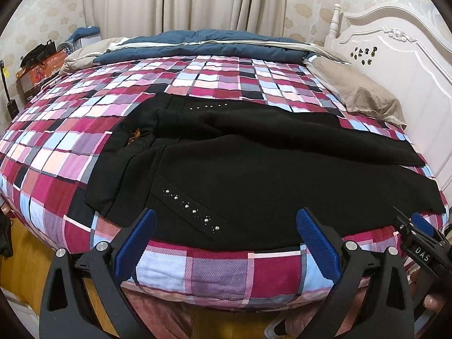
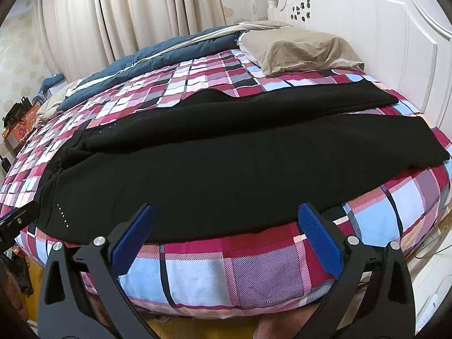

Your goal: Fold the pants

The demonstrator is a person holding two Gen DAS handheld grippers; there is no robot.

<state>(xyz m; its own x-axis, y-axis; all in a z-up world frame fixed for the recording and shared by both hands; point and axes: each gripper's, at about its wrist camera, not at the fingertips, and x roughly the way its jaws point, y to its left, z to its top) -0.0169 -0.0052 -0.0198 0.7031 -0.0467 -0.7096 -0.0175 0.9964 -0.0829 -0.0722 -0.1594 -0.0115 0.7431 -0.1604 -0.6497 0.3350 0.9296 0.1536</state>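
Fingers spread wide on my left gripper [image 1: 226,236] and right gripper [image 2: 226,236], both empty, hovering at the near bed edge. Black pants [image 1: 254,163] lie flat across the plaid bedspread [image 1: 212,268], waist left, legs right toward the headboard [image 2: 367,42].

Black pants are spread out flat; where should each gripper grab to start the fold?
Take the pants by the near edge overhanging the bed: left gripper near the studded pocket, right gripper further along. Come from below, open jaws straddling that edge.
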